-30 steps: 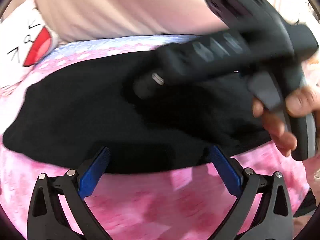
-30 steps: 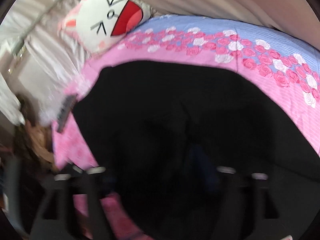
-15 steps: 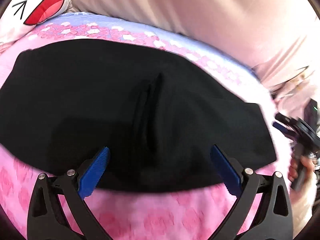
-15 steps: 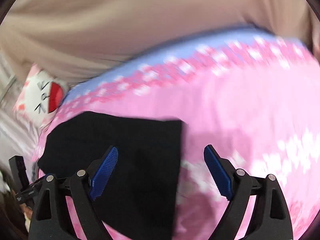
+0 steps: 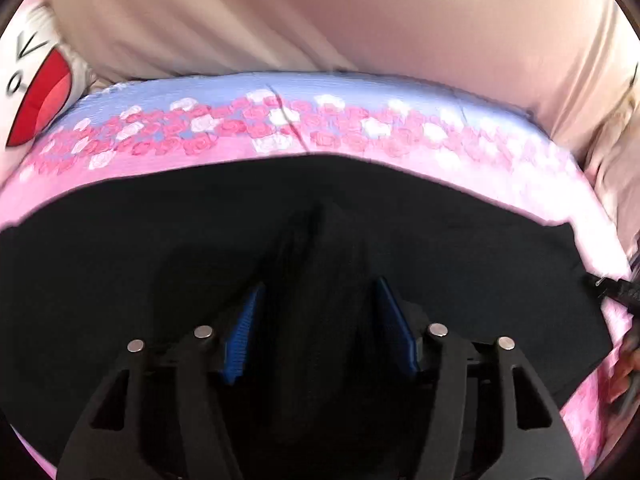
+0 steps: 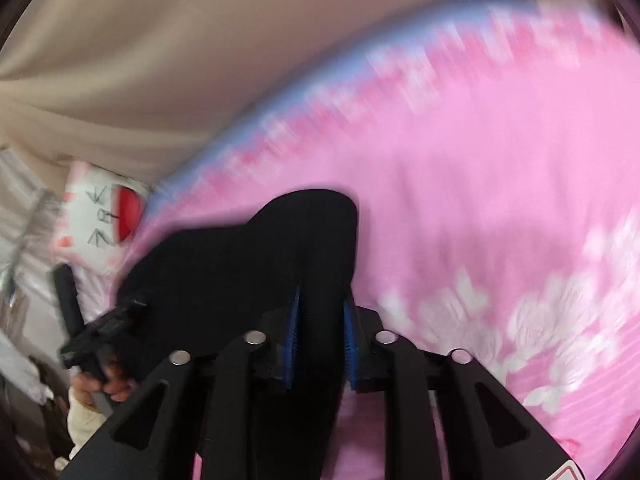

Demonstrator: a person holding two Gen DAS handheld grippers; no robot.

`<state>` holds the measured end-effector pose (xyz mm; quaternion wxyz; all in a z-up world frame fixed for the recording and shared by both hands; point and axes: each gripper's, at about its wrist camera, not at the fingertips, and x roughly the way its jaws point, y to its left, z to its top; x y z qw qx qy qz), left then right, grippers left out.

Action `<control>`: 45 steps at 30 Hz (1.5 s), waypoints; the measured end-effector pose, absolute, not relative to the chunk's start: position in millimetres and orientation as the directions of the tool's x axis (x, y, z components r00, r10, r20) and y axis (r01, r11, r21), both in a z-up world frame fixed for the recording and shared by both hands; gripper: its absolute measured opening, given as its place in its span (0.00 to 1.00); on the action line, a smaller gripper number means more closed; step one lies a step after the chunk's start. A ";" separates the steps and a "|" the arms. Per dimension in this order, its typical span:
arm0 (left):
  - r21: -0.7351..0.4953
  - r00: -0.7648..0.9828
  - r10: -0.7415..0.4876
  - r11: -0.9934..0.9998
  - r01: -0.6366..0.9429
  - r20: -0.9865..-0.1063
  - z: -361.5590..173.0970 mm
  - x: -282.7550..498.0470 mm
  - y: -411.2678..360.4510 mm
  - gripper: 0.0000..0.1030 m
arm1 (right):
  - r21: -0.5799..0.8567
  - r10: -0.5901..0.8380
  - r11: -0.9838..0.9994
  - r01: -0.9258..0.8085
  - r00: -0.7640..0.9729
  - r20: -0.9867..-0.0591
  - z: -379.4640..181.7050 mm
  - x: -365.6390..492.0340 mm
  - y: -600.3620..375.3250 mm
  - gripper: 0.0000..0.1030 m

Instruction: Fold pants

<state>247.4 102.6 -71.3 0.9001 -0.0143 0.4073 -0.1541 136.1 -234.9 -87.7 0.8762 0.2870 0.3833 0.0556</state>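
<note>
Black pants lie flat across a pink flowered bedspread, with a ridge of bunched cloth near the middle. My left gripper is down on the pants with its blue pads partly closed around that ridge; a gap still shows. My right gripper is shut on the end of the pants, and the cloth rises in a hump between its blue pads. The left gripper shows at the left in the right wrist view.
A white cat-face pillow lies at the bed's far left; it also shows in the right wrist view. A beige curtain hangs behind the bed. The bedspread stretches to the right of the pants.
Both grippers were open half a second ago. The left has dropped onto the pants and narrowed. The right has closed on the pants' end edge and lifted it a little.
</note>
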 end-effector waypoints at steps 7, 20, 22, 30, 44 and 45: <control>-0.188 0.726 -0.145 0.982 0.022 -0.672 -31.8 191.1 194.0 0.95 | 0.536 0.262 0.836 0.115 0.775 -0.574 -48.5 101.2 -239.4 0.36; -0.439 0.664 -0.061 0.794 -0.421 -0.746 -79.6 172.7 365.9 0.95 | -0.173 0.118 0.918 -0.356 0.663 -0.739 -58.2 121.9 -17.2 0.68; -0.395 0.657 -0.039 0.824 -0.405 -0.753 -80.9 183.1 360.5 0.95 | -0.215 0.069 0.912 -0.349 0.649 -0.758 -73.8 127.4 -19.7 0.68; -0.375 0.683 0.002 0.835 -0.404 -0.731 -79.2 200.8 355.3 0.95 | -0.073 0.125 0.952 -0.296 0.596 -0.793 -65.5 127.8 -67.3 0.21; -0.452 0.782 -0.087 0.853 -0.262 -0.617 -11.8 202.2 323.0 0.18 | 0.245 0.318 0.948 -0.204 0.660 -0.680 -51.4 87.4 -105.0 0.83; -0.438 0.806 -0.107 0.877 -0.200 -0.583 10.1 198.8 302.0 0.18 | 0.303 0.338 0.937 -0.173 0.664 -0.667 -53.3 83.7 -118.7 0.83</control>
